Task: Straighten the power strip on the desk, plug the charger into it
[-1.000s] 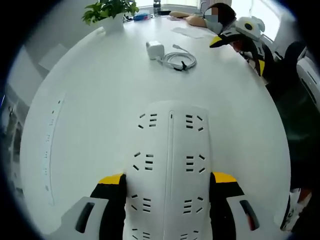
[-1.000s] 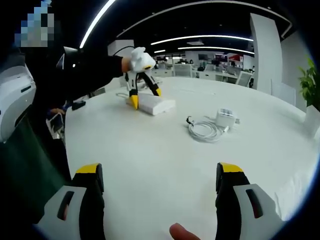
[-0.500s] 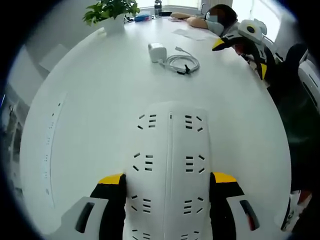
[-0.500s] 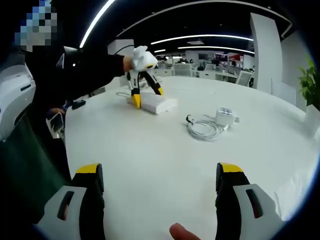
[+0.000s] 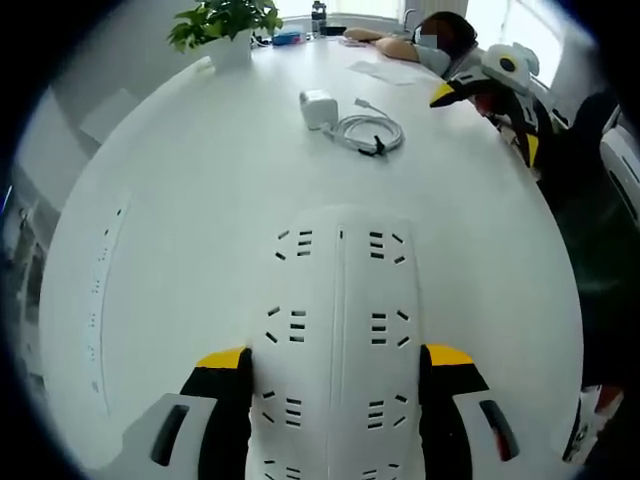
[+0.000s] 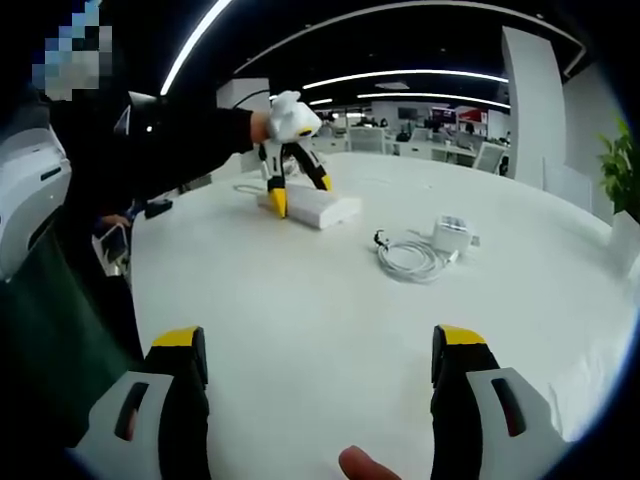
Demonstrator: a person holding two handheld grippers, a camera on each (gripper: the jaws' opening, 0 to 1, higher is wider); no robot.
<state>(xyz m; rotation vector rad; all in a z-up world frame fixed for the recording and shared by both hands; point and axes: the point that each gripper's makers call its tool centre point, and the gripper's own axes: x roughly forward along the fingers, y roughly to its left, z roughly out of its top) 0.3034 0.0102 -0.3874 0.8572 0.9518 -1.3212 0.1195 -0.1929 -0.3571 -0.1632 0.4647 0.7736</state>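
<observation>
A white power strip point(image 5: 340, 320) lies flat on the white desk point(image 5: 200, 180), lengthwise between the jaws of my left gripper point(image 5: 336, 358), which is shut on its sides. Further along the desk a white charger point(image 5: 318, 108) sits beside its coiled cable point(image 5: 368, 133). My right gripper point(image 5: 485, 120) hovers at the desk's right edge. In the right gripper view, my right gripper point(image 6: 320, 340) stands open above bare desk with nothing between its jaws. Beyond it, the left gripper point(image 6: 300, 193) clamps the power strip point(image 6: 325, 208), with the charger point(image 6: 452, 235) and cable point(image 6: 408, 258) to the right.
A potted plant point(image 5: 222, 20) and a person leaning on the desk point(image 5: 420, 35) are at the far end, with a sheet of paper point(image 5: 378, 70) near them. A recessed socket panel point(image 5: 105, 290) runs along the desk's left side. A dark sleeve point(image 6: 170, 135) reaches in from the left.
In the right gripper view, the left gripper has slid the power strip a little to the right, toward the charger. The right gripper has stayed put and open.
</observation>
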